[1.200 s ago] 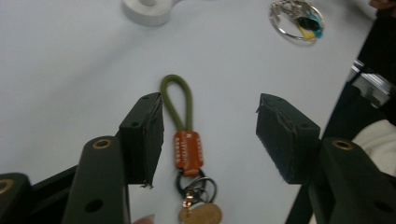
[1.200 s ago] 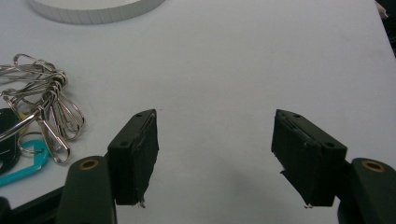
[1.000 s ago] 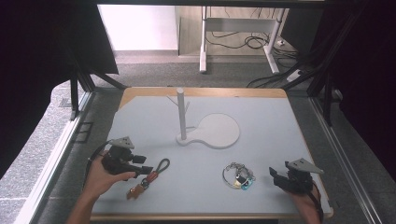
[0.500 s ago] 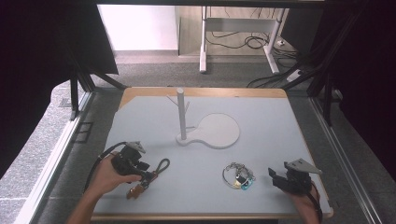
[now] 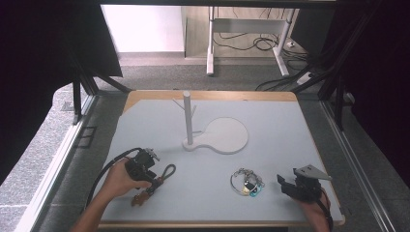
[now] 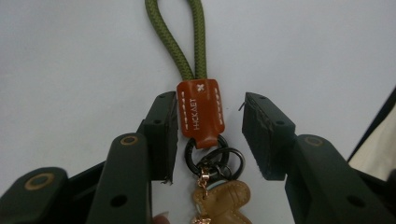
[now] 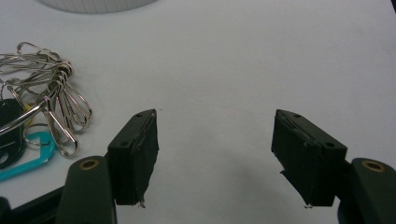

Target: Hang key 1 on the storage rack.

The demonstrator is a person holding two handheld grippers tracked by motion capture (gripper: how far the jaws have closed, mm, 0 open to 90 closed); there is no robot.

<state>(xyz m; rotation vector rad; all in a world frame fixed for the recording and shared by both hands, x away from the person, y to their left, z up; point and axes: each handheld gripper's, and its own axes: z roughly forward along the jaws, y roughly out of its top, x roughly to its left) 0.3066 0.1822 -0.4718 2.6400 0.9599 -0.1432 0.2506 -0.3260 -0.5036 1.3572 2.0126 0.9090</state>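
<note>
The left gripper [image 5: 153, 182] sits low over the pale table [image 5: 280, 140], near its front left corner, with the person's left hand [image 5: 118, 178] wrapped around its body and a black cable looping off behind. Between its jaws lies the keychain [image 6: 200, 112], its brown leather tab straight ahead in the gap. The jaws have just been closing around that tab: one pad is touching or nearly touching the tab's edge, while a clear strip of table shows between the tab and the other pad, so nothing is pinched yet. Beyond the jaw tips the olive green cord loop [image 6: 176, 37] runs away from the gripper; closer in toward its body hang dark metal rings and a small tan leather charm [image 6: 223, 198]. Well off to that gripper's side, the right gripper [image 5: 292, 185] rests near the front right corner with its jaws spread wide over bare table, holding nothing. Just beside its one jaw lies a bunch of silver key rings [image 7: 51, 88] with a teal tag [image 7: 28, 161] attached. Farther out from both grippers, toward the middle of the table, stands a white peg stand [image 5: 187, 118] on a rounded flat base.
</note>
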